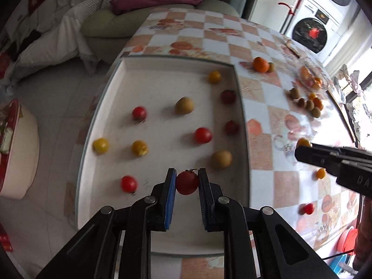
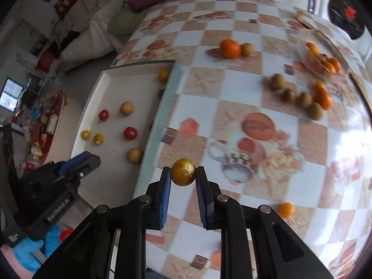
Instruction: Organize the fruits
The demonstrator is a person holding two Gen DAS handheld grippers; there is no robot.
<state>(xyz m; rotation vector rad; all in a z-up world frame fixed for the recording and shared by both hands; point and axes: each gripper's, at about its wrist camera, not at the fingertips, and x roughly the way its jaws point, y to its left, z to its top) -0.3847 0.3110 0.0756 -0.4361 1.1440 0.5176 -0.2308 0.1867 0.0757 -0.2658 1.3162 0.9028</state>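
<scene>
Left claw (image 1: 186, 181): closed on a red tomato (image 1: 187, 182); we hold it over the near end of the tray (image 1: 239, 107).
Right claw (image 2: 183, 177): closed on a yellow tomato (image 2: 183, 171); we hold it over the worktop (image 2: 232, 107), just beside the tray's right wall.
Step in hand: we judge this to be the carry to the tray, one fruit per claw.
Method: we lower each fruit over a bare patch of tray floor, well apart from the fruit already there, and part the pads only when it is near the floor, so it does not roll.
Tray contents: red and yellow tomatoes and brownish round fruits, scattered singly.
Glass bowl (image 2: 325, 67): orange fruits, blurred.
Loose on worktop: an orange (image 2: 230, 48), kiwis (image 2: 304, 99), small tomatoes.
</scene>
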